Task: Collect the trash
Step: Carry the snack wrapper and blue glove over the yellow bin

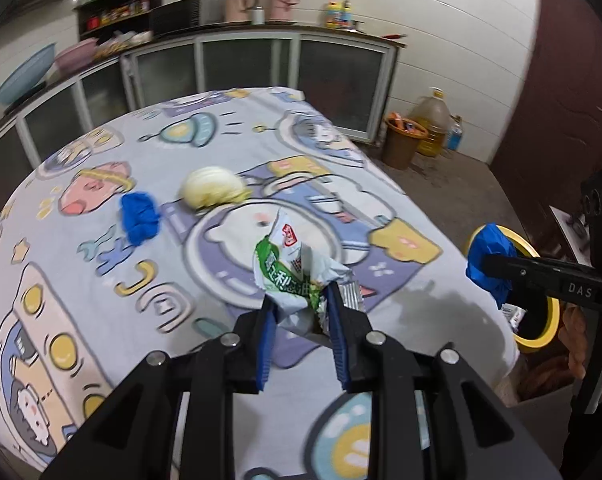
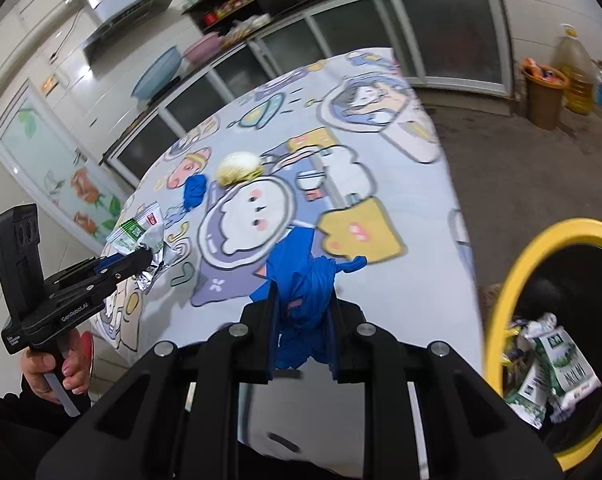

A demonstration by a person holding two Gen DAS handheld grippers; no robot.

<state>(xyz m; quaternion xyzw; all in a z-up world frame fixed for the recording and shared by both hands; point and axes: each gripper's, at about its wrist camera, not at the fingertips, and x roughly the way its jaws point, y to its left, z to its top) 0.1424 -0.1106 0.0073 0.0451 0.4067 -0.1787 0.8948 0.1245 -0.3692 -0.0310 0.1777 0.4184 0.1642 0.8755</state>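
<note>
Trash point(image 1: 297, 264) above cartoon tablecloth point(image 1: 101, 240), kitchen

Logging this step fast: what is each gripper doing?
Left gripper: shut on crumpled green-and-white foil wrapper.
Right gripper: shut on crumpled blue plastic glove.

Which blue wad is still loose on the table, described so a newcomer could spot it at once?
Start at the table under the cartoon-print cloth. Near its middle lies a pale yellowish crumpled ball, and the loose blue wad lies on the cloth just beside it. Unlike the other blue wad, clamped in the right gripper, nothing grips this one.
</note>
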